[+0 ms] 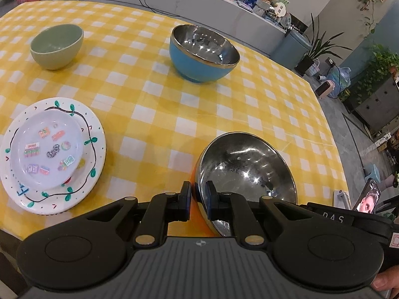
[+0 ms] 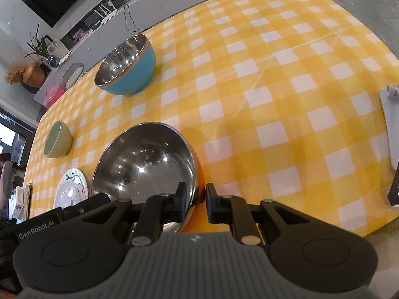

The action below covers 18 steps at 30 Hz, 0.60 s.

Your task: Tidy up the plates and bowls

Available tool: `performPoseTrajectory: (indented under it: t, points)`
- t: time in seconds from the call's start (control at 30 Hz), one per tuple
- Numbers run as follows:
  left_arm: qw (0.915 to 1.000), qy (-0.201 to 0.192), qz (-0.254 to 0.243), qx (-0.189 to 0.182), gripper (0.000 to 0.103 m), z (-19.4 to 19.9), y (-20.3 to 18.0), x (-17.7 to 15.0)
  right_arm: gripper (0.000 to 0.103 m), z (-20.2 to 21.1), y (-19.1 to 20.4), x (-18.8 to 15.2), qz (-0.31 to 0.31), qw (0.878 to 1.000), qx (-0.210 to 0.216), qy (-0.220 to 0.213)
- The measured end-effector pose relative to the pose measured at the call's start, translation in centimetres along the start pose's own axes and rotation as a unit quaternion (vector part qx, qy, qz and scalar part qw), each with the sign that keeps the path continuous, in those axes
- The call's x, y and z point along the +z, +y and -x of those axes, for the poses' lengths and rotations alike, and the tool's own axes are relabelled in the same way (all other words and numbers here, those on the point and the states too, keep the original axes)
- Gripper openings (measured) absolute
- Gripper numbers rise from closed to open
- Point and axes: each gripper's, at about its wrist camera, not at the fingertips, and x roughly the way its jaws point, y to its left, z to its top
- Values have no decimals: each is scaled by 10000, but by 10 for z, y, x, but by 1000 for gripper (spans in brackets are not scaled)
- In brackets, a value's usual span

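Both the left gripper (image 1: pixel 198 199) and right gripper (image 2: pixel 195 199) pinch opposite rims of the orange-bottomed steel bowl (image 1: pixel 245 167); keep it level, then nest it in the blue steel-lined bowl (image 1: pixel 203 52)

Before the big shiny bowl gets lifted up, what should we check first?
1. Left gripper pinches the big bowl's rim, one finger inside, one outside: ok.
2. Right gripper pinches the opposite rim of the same bowl: ok.
3. Big bowl has nothing in it: ok.
4. Blue bowl stands upright with nothing inside, ready for stacking: ok.
5. Small plate already sits on the bigger plate: ok.
6. Grip firm enough not to slip: cannot tell.
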Motion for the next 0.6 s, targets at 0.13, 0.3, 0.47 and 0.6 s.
performPoseTrajectory:
  t: [0.13, 0.3, 0.47, 0.6]
  points:
    - [10000, 18, 12, -5, 12, -1, 2, 0, 15, 0, 0, 0, 1, 10000, 39, 10]
    - [10000, 68, 12, -29, 12, -3, 3, -1, 15, 0, -2, 0, -26, 10000, 55, 19]
    - [10000, 47, -6, -30, 15, -3, 3, -1, 25, 1, -1, 0, 16, 9999, 154, 5]
    - [9999, -80, -43, -116, 36, 2, 2, 0, 38, 6, 5, -1, 196, 9994, 212, -172]
